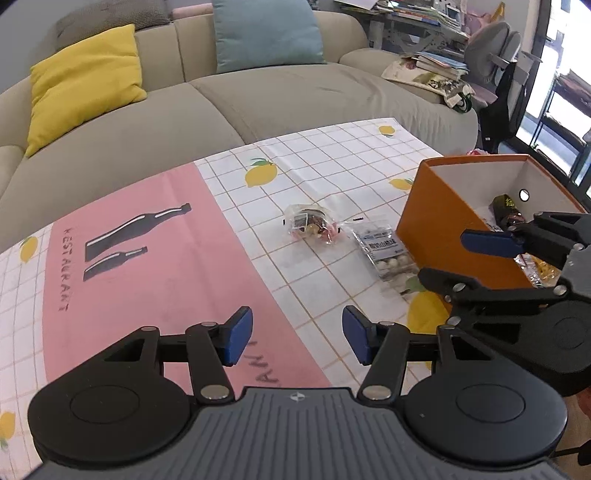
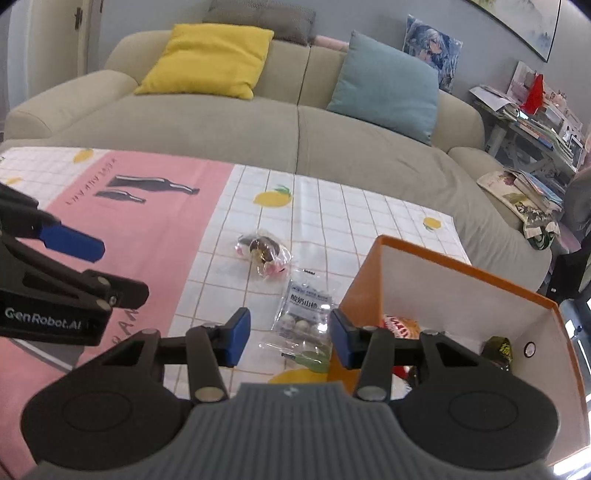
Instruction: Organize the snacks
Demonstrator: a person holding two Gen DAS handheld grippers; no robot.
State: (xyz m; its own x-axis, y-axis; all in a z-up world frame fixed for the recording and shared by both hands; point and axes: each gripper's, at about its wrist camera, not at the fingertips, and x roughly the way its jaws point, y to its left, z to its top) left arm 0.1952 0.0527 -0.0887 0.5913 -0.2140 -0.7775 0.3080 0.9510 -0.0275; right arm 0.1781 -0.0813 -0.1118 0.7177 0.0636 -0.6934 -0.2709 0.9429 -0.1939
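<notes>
Two snack packets lie on the tablecloth: a clear bag of mixed sweets (image 1: 312,223) (image 2: 264,254) and a clear packet of white balls (image 1: 384,251) (image 2: 304,314), the latter beside the orange box (image 1: 432,221) (image 2: 461,295). Inside the box are a dark packet (image 1: 504,212) (image 2: 498,349) and a red-and-yellow packet (image 2: 400,328). My left gripper (image 1: 297,338) is open above the pink cloth, with nothing between its fingers. My right gripper (image 2: 290,338) is open just short of the white-ball packet, its right finger over the box's near corner. No pad touches anything.
The lemon-print tablecloth (image 1: 332,155) ends at a beige sofa (image 1: 258,96) with a yellow cushion (image 1: 85,81) and a teal cushion (image 1: 266,33). Books and papers (image 2: 524,192) are piled at the far right. A small dark scrap (image 2: 308,272) lies between the packets.
</notes>
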